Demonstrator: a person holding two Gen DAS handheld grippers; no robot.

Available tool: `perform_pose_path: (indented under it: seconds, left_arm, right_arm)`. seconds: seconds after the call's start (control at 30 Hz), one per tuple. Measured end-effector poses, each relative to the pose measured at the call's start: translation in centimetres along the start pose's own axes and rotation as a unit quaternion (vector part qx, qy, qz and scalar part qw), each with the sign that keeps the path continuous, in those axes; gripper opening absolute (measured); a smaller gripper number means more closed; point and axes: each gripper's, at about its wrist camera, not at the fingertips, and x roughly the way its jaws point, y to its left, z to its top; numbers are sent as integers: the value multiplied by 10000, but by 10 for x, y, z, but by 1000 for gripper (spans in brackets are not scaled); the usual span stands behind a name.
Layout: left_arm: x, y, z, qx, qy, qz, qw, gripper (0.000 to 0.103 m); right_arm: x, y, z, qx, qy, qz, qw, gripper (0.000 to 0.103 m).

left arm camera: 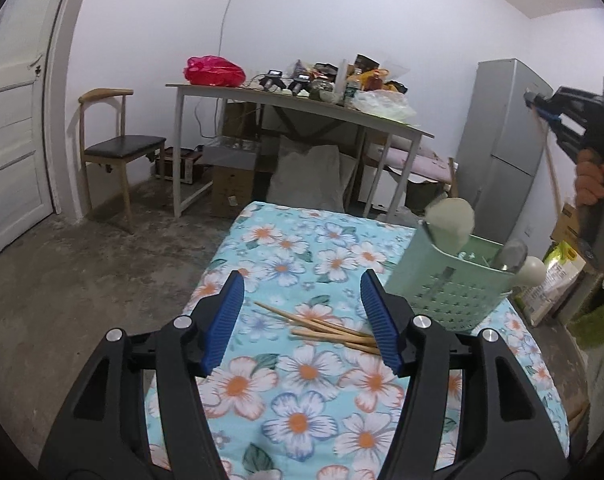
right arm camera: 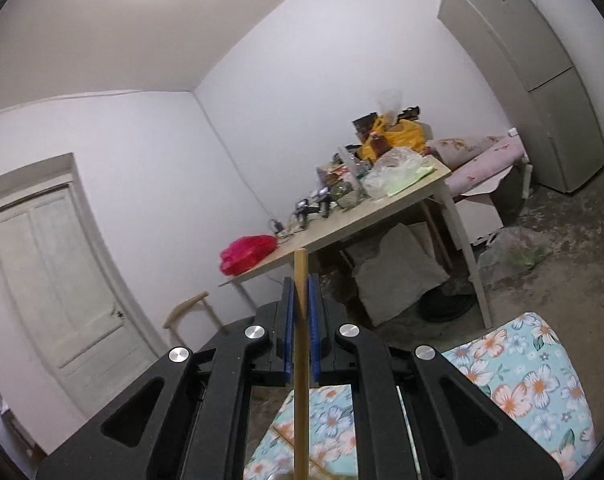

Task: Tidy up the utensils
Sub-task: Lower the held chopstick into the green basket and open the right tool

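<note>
Several wooden chopsticks (left arm camera: 326, 328) lie on the floral cloth (left arm camera: 302, 392), between and just beyond the fingers of my left gripper (left arm camera: 302, 320), which is open and empty above them. A pale green utensil basket (left arm camera: 450, 280) stands to the right and holds spoons and a ladle. My right gripper (right arm camera: 301, 296) is shut on one wooden chopstick (right arm camera: 301, 360), held upright high in the air. In the left wrist view that right gripper (left arm camera: 542, 112) shows at the upper right, with the chopstick (left arm camera: 550, 164) hanging down above the basket.
A cluttered table (left arm camera: 261, 94) with a red bag (left arm camera: 213, 70) stands behind. A chair (left arm camera: 117, 144) is at the left by a white door. A grey fridge (left arm camera: 506, 140) is at the right. Bags lie by the cloth's right edge.
</note>
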Motion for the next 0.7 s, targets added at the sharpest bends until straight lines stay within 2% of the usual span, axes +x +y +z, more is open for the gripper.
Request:
perform_pose_path:
  seconds: [0.4,0.7]
  left_arm:
    - [15,20,-2,-190,109,149,9996,57]
    - [21,25,-3,-248,147,162,9995,57]
  right_arm:
    - [53,-3,-18,-552,21,-765,9955,7]
    - [52,2,-31,-921,83,-962,9911,7]
